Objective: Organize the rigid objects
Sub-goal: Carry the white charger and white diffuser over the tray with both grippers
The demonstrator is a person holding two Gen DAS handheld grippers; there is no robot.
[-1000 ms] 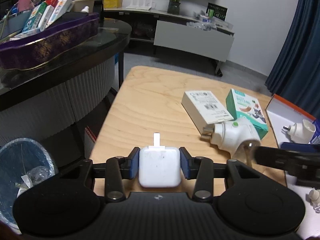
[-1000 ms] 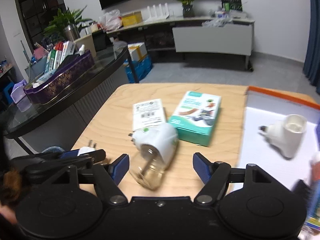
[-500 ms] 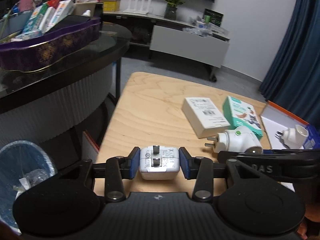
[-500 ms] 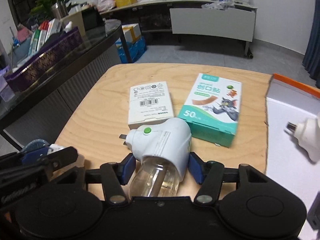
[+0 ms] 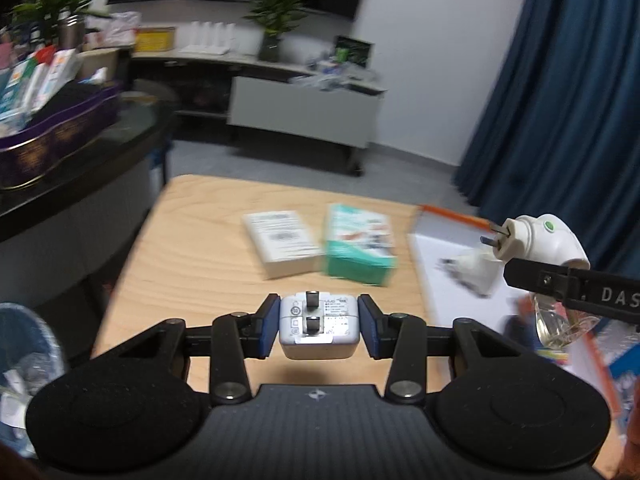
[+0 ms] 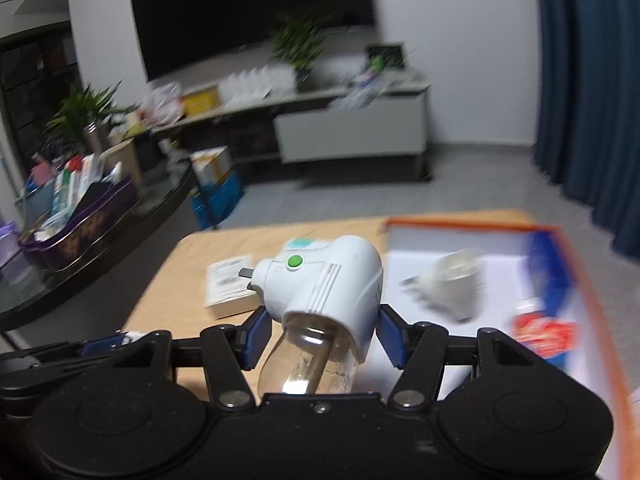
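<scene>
Wood table (image 5: 192, 248): two boxes left; left gripper (image 5: 318, 326) clamps charger (image 5: 318, 330), right gripper (image 6: 320, 338) clamps vaporizer (image 6: 324, 284), tray (image 6: 500, 232) next

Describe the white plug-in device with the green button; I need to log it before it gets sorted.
The plug-in device is a white, smooth plastic body with a round green button, ribbed lines and metal prongs pointing left. A clear bottle is fitted beneath, angled toward the camera. It is held off the table, clamped between the right gripper's blue-padded fingers.
</scene>
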